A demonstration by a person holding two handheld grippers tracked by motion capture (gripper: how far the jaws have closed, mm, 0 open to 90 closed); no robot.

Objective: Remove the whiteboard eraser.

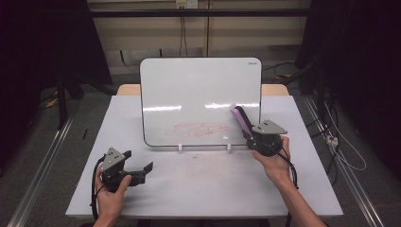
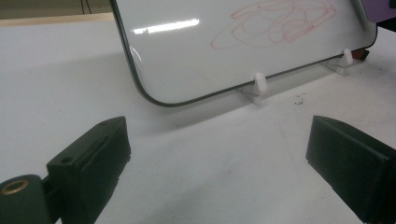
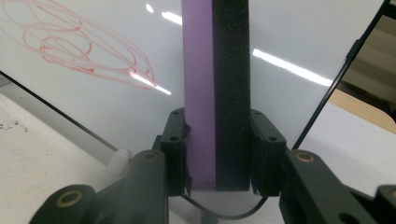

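A white worktop [image 1: 203, 184] carries a whiteboard [image 1: 198, 90] that stands tilted back near the far edge, propped on two small white feet [image 1: 180, 147] resting directly on the surface. Red scribbled loops [image 1: 198, 128] mark the lower part of the board. Just in front of the feet the worktop is faintly smudged, with a few dark specks [image 2: 299, 99]. A strip of bare wood [image 1: 127, 89] shows beyond its far edge, behind the board.

No legible text anywhere; tiny mark at whiteboard [image 1: 200, 99] frame's 1 o'clock corner too small to read, red scribble [image 1: 197, 128] not lettering.
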